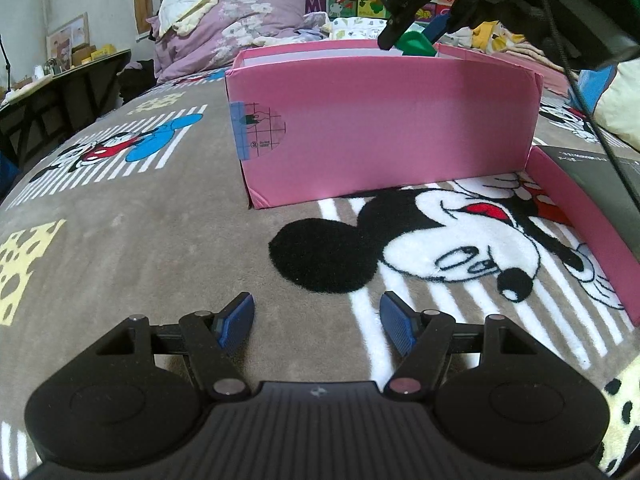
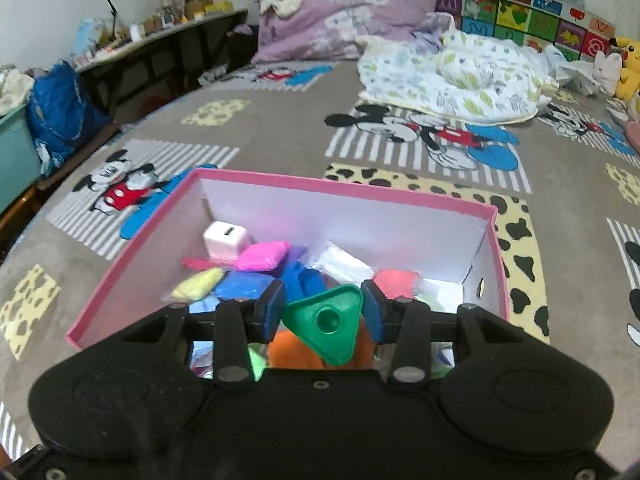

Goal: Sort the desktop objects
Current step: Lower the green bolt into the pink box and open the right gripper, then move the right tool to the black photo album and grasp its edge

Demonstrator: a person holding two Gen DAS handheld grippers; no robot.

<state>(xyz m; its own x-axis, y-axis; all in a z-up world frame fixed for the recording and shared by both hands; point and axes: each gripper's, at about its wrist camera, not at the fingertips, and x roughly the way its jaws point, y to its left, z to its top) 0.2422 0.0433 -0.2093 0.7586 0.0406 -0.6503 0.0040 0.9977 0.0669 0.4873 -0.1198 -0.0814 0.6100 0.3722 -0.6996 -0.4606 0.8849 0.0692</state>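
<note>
Left gripper (image 1: 317, 326) low over the blanket (image 1: 140, 248), jaws partway apart, nothing between the blue pads (image 1: 236, 326); only the printed mouse face on the cloth lies ahead of them. Pink box (image 1: 380, 128) stands beyond the left gripper, its near wall facing the camera, apart from the fingertips. Box lid (image 1: 592, 240) lies at the right edge, just beside the box, a dark sheet inside it. Above the box's far right rim, the right gripper (image 1: 412, 38) shows with a green piece in its tips. From the right wrist: right gripper (image 2: 324, 312) clamped on a green triangle (image 2: 326, 322), pads pressing its left and right sides, flat face with a round dimple toward the camera, one corner pointing down. Triangle hangs over the open box (image 2: 280, 180), above the near part of its contents. In the box below: white cube (image 2: 226, 238) at far left, yellow packet (image 2: 198, 282), pink packet (image 2: 262, 256), blue packet (image 2: 244, 284), orange lump (image 2: 292, 354) directly under the triangle, red-pink packet (image 2: 396, 282) to the right
</note>
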